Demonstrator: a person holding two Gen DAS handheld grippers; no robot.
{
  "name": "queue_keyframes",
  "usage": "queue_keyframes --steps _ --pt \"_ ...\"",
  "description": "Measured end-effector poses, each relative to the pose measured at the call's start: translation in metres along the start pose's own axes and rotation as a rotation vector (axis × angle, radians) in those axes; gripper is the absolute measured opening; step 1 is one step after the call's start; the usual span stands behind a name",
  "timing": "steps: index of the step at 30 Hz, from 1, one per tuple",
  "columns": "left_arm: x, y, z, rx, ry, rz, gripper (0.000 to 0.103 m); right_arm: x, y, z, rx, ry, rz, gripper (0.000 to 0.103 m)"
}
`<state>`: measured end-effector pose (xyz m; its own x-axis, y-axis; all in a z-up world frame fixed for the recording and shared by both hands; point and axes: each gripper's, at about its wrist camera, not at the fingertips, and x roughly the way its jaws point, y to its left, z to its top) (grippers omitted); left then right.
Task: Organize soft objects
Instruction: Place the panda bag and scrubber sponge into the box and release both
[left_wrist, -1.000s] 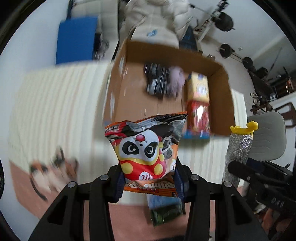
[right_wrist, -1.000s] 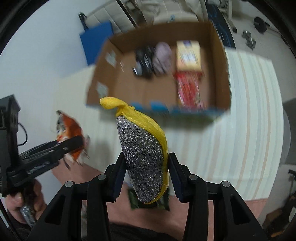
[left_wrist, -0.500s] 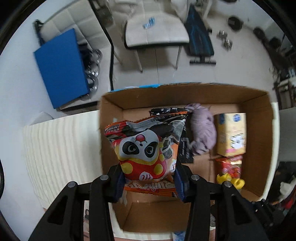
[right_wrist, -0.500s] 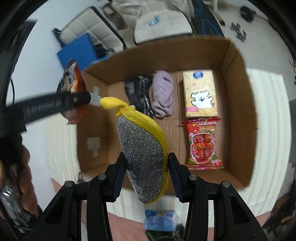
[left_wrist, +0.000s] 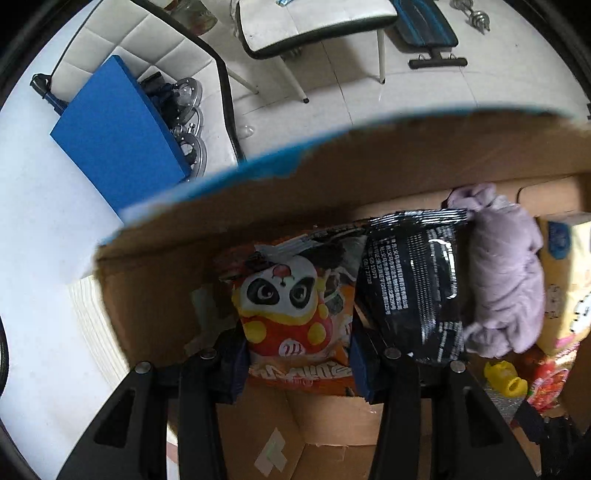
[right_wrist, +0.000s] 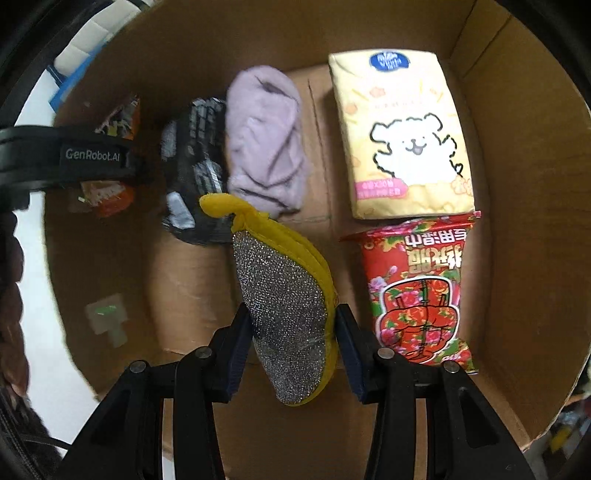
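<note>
My left gripper (left_wrist: 297, 354) is shut on an orange panda snack bag (left_wrist: 291, 310) and holds it low inside the cardboard box (left_wrist: 369, 155), at its left end beside a black packet (left_wrist: 413, 280). My right gripper (right_wrist: 291, 343) is shut on a yellow-edged silver scouring pad (right_wrist: 284, 302), held inside the box (right_wrist: 517, 147) above its floor. The left gripper (right_wrist: 92, 158) with the snack bag also shows at the left of the right wrist view.
In the box lie a lilac cloth (right_wrist: 264, 136), a black packet (right_wrist: 194, 166), a yellow tissue pack with a dog (right_wrist: 402, 136) and a red flowered packet (right_wrist: 421, 291). Beyond the box stand a blue board (left_wrist: 118, 136) and a white chair (left_wrist: 314, 22).
Both grippers have moved forward and down into the box with their loads. The box walls now fill both views.
</note>
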<state>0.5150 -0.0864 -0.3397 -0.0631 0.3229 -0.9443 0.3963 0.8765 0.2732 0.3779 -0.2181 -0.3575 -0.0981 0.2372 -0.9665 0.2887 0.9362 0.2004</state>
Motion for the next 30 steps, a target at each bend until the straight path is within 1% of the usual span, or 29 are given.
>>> queue_keyframes --steps 2,5,12,16,17,20,21,22,23,24,25,26,27,28,30 --pt "0.006 -0.001 0.001 -0.006 0.006 -0.001 0.044 0.007 0.001 0.001 0.003 0.01 -0.016 0.048" --pt "0.009 0.0 0.002 -0.016 -0.006 -0.005 0.045 0.014 0.002 0.003 0.005 0.018 -0.035 0.048" --pt "0.014 0.002 0.008 -0.022 0.011 -0.014 0.045 0.028 0.016 0.007 -0.009 0.028 -0.075 0.049" --pt "0.015 0.001 0.012 -0.03 0.017 -0.015 0.047 0.029 0.02 0.009 0.0 0.026 -0.076 0.05" --pt "0.016 0.001 0.012 -0.031 0.02 -0.017 0.047 0.025 0.015 0.007 -0.003 0.026 -0.077 0.05" --pt "0.016 0.0 0.01 -0.034 0.026 -0.035 0.05 0.022 0.016 0.007 -0.002 0.03 -0.08 0.052" --pt "0.014 -0.001 0.008 -0.037 0.021 -0.047 0.052 0.021 0.017 0.007 -0.003 0.033 -0.082 0.053" --pt "0.014 0.0 0.007 -0.038 0.013 -0.06 0.056 0.02 0.017 0.006 -0.002 0.035 -0.078 0.058" --pt "0.012 0.002 0.007 -0.04 0.004 -0.076 0.058 0.018 0.018 0.005 0.001 0.039 -0.069 0.065" --pt "0.009 0.003 0.006 -0.045 -0.006 -0.094 0.064 0.016 0.019 0.003 0.001 0.038 -0.065 0.068" --pt "0.006 0.003 0.005 -0.05 -0.013 -0.104 0.07 0.013 0.02 0.002 -0.001 0.029 -0.067 0.074" --pt "0.001 0.004 0.004 -0.057 -0.018 -0.112 0.074 0.01 0.022 0.001 -0.004 0.017 -0.073 0.078" --pt "-0.003 0.005 0.003 -0.063 -0.024 -0.109 0.091 0.007 0.023 0.0 -0.007 0.007 -0.079 0.079" --pt "-0.006 0.007 0.002 -0.067 -0.03 -0.109 0.102 0.003 0.024 -0.001 -0.008 -0.002 -0.085 0.081" --pt "-0.015 0.011 -0.001 -0.076 -0.05 -0.115 0.102 -0.002 0.026 -0.003 -0.017 -0.01 -0.09 0.089"
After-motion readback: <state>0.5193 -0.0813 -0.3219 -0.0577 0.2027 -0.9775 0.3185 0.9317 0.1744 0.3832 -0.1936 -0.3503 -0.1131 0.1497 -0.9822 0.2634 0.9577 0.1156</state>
